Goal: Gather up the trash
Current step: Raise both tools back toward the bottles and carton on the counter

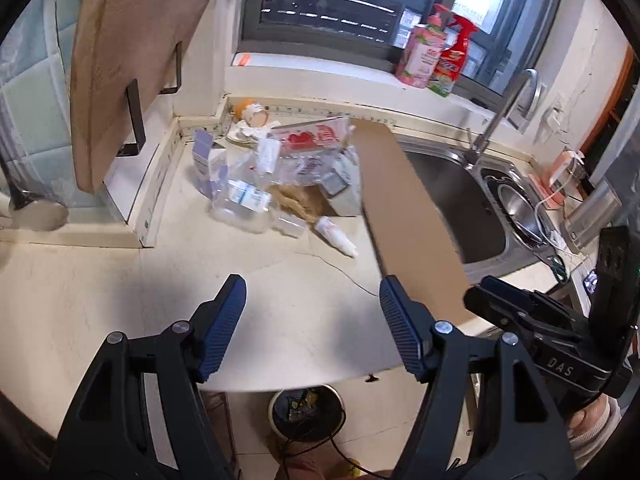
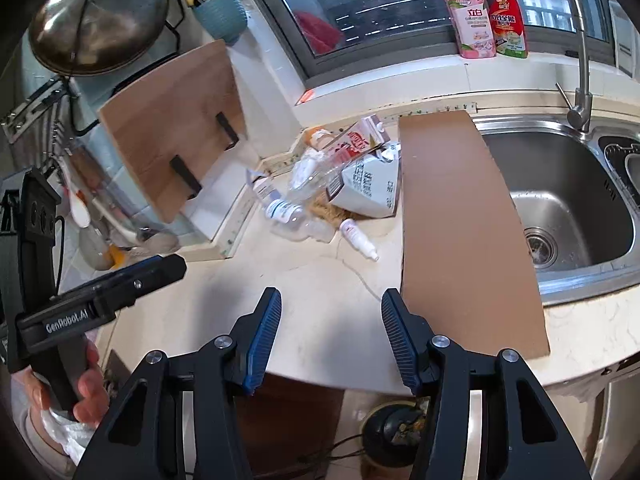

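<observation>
A heap of trash (image 1: pixel 276 168) lies in the back corner of the cream counter: clear plastic bottles, small boxes, a red-and-white carton (image 2: pixel 356 144), a grey-white carton (image 2: pixel 368 188) and a small white tube (image 2: pixel 358 239). My left gripper (image 1: pixel 312 292) hovers open over bare counter, well short of the heap, nothing between its blue pads. My right gripper (image 2: pixel 330 304) is likewise open and empty, near the counter's front edge. Below the counter edge a round bin (image 1: pixel 306 408) with rubbish in it stands on the floor, seen too as the bin (image 2: pixel 394 420) in the right wrist view.
A brown cardboard sheet (image 2: pixel 460 220) lies across the counter beside the steel sink (image 2: pixel 568 208) with its tap (image 2: pixel 580 60). A wooden cutting board (image 2: pixel 172 128) leans in a rack at left. Two cleaner bottles (image 2: pixel 486 12) stand on the windowsill. A pan lid (image 2: pixel 100 24) hangs at upper left.
</observation>
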Demonstrator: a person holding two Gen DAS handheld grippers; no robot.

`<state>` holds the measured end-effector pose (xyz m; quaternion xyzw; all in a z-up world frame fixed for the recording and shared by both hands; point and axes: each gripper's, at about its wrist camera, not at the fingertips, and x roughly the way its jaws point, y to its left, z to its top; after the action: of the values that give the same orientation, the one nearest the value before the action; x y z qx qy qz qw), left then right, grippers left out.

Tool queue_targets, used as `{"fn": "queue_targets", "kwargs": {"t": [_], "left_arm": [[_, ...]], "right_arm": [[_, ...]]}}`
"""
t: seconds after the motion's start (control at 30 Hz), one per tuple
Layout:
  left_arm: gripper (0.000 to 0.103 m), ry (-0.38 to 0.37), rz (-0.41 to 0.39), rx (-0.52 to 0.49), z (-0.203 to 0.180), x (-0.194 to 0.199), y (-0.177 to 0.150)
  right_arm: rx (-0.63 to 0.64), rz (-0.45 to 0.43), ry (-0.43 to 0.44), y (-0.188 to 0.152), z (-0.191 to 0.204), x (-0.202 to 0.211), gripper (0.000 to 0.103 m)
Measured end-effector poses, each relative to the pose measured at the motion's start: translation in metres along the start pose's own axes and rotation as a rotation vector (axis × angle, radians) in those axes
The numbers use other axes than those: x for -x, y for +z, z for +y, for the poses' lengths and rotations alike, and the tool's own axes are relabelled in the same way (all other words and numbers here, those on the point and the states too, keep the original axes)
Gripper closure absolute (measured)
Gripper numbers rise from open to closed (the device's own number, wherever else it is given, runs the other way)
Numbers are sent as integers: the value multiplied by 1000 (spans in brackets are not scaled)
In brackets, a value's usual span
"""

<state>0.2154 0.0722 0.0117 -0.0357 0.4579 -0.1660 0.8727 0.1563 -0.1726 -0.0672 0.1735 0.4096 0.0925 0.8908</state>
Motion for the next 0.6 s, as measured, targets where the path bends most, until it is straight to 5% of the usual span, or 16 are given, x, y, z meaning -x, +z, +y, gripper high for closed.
{"fn": "queue_targets", "kwargs": {"t": [0.6], "left_arm": [[36, 36, 65, 191, 51, -107, 22]], "right_arm": [[175, 126, -56, 49, 8, -147, 50]]}}
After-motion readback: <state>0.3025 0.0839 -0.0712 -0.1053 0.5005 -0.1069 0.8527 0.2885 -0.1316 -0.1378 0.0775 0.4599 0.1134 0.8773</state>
